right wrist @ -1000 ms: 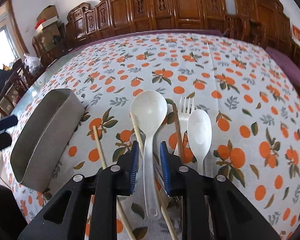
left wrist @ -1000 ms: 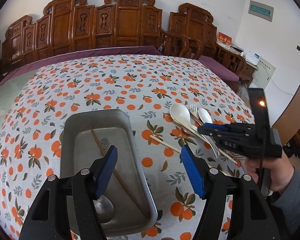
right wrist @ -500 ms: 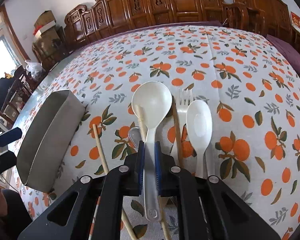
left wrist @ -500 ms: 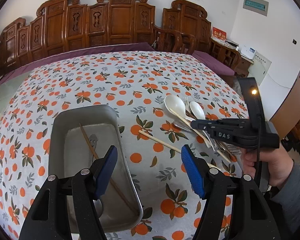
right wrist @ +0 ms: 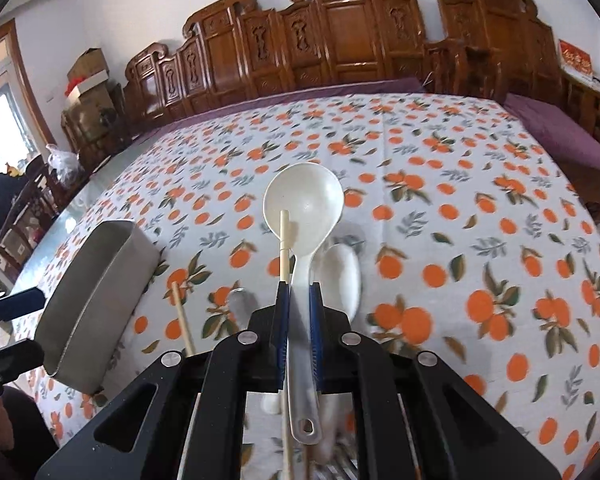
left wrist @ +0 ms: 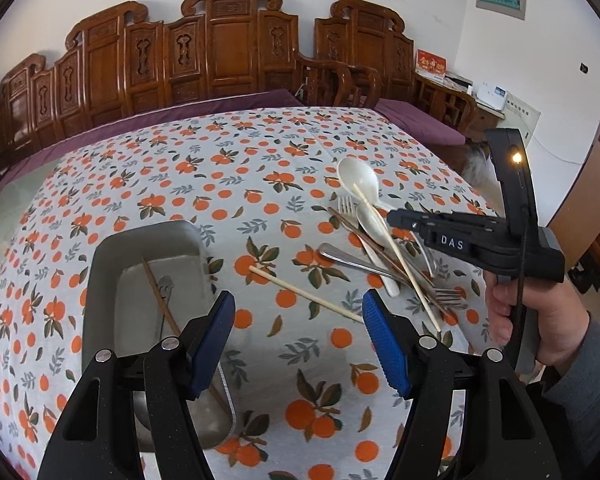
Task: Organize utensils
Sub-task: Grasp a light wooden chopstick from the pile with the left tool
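Two claws are in my views. My right claw [right wrist: 299, 300] is closed tight on the handle of the big white ladle [right wrist: 303, 204], which is lifted a little off the tabletop [right wrist: 440, 152], bowl pointing far. One pale chopstick [right wrist: 285, 240] seems caught in the same grip, on the left side of the handle, its tip lying over the bowl. My left claw [left wrist: 298, 332] is wide open and holds nothing; it hangs over the near edge of the tabletop, just right of the metal tray [left wrist: 100, 264].

I think the main risk is this chopstick: it is held only by accident, so it may slide out when I carry the ladle left to the tray, or it may go in with the ladle. The ladle handle is smooth plastic and could turn between the pads. The remaining pile [left wrist: 384, 264] of spoons, forks and chopsticks lies crossed under the ladle, so lifting may drag or scatter them. The tray already holds a chopstick and a spoon.

The only writing I can read is "DAS" on the right claw in the left view. A red card by the far wall is too small to read.
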